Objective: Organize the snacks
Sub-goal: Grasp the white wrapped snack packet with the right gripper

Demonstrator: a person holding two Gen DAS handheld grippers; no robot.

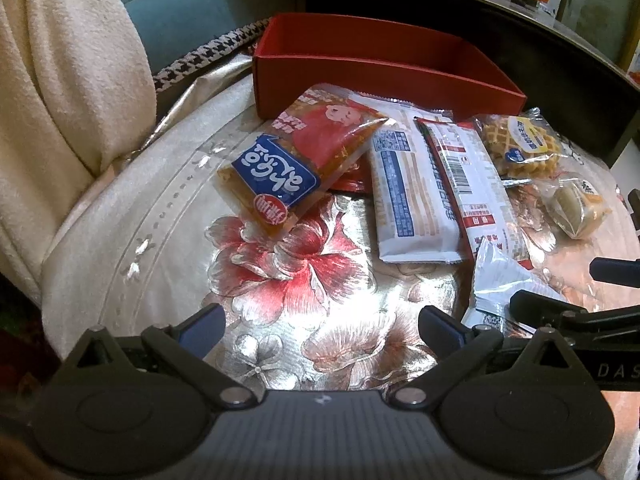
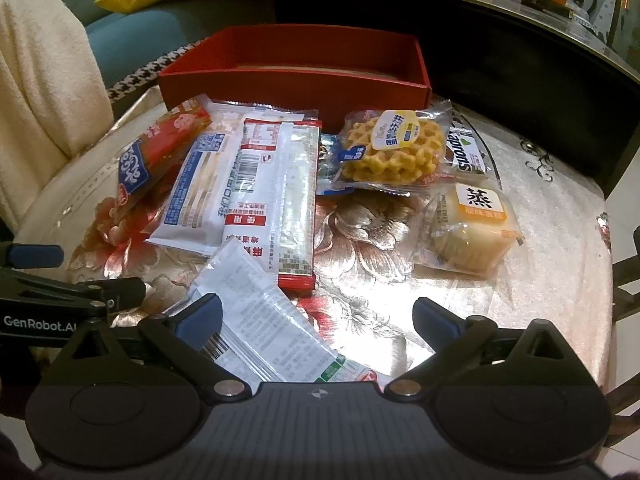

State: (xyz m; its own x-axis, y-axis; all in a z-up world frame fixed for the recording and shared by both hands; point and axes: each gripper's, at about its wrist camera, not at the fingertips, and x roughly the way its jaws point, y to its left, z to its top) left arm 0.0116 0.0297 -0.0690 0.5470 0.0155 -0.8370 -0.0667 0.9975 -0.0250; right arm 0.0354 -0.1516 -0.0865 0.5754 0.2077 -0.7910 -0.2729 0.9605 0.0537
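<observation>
Left tool: low over the flowered cloth of the desk, level, pointing toward the far side, blue-padded fingers spread wide, nothing between them. It hovers at lower centre of its own view; in the right wrist view its side shows at the left edge.

Right tool: same low, level pose, fingers spread wide. A white wrapper with fine print lies on the cloth under the gap, nearer the left-hand finger; contact cannot be told. In the left wrist view this tool shows at the lower right edge.

Count of snacks, right wrist view, all loose on the cloth at mid-frame:
- one orange packet with blue label, far left, resting partly on a red packet
- one white bar with blue print
- one white bar with red ends, overlapping the former
- the white wrapper noted above, one
- one waffle in clear wrap, centre right
- one dark packet with white lettering, partly under the waffle
- one pale cake in clear wrap, right, apart from the rest

One red box, open-topped, stands at upper centre just behind the snacks; no snack is visible inside it
</observation>
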